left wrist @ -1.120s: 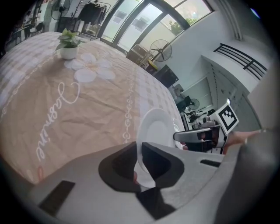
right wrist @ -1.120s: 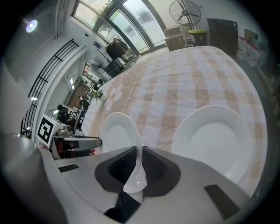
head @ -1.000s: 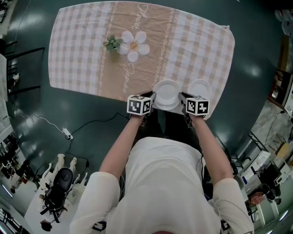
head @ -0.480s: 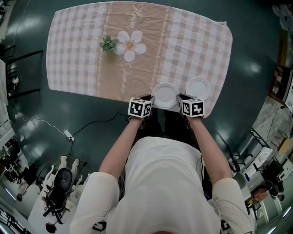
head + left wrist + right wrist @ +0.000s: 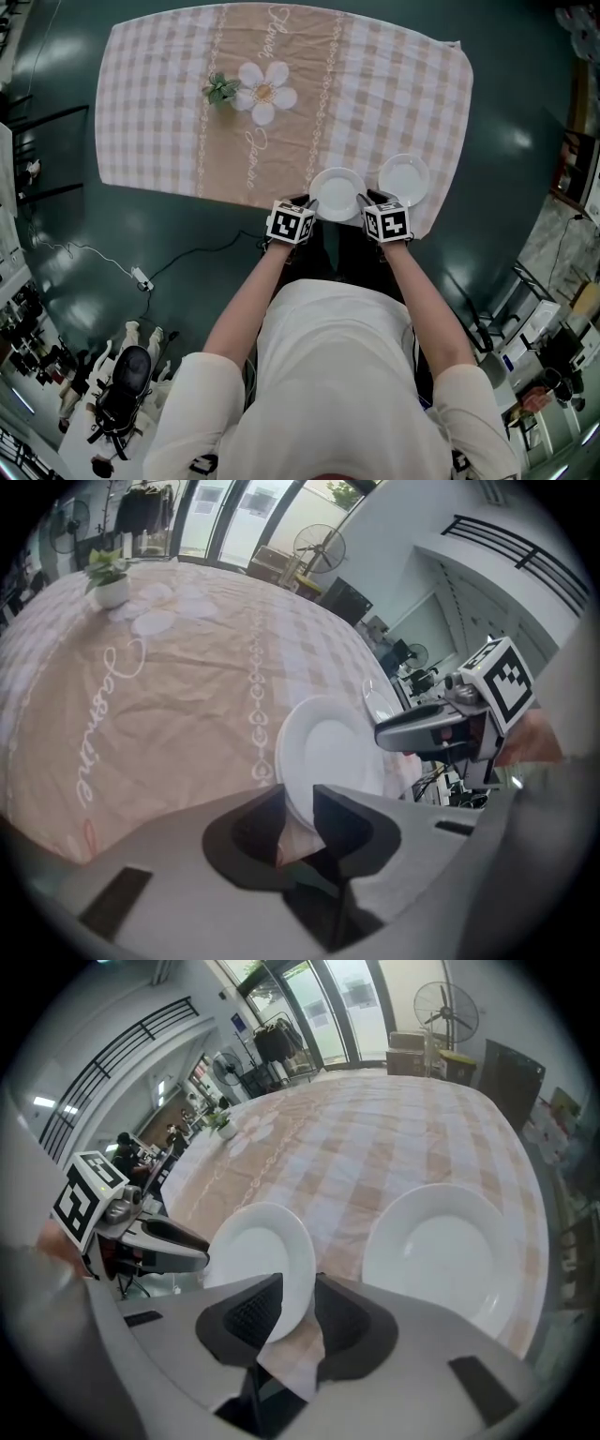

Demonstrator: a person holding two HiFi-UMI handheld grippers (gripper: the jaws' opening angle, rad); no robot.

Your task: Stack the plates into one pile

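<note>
Checked cloth (image 5: 169, 103) is found to cover the whole tabletop, with dark floor (image 5: 525, 141) on every side. At the left gripper (image 5: 300, 801) the jaws have just been opening. The rim of the near plate (image 5: 337, 192) is seen between them, and the pads are judged not to press on it. The right gripper (image 5: 298, 1283) is read as clamped on the opposite side of the same rim.

This plate appears to rest on the cloth, close to the table's near edge. The second plate (image 5: 403, 178) is noted just beside it on the right, not touching.

Both plates are judged to be glazed ware: stiff, smooth, brittle and of moderate weight. A thin, sloping rim offers little purchase, so slipping is to be expected from a one-sided hold. Opposite points of the rim are recommended, with the plate kept level.

The near edge, where the cloth overhangs, is marked as the main hazard. Ample bare cloth is available beyond and to the left. The potted plant (image 5: 223, 89) stands well apart.
</note>
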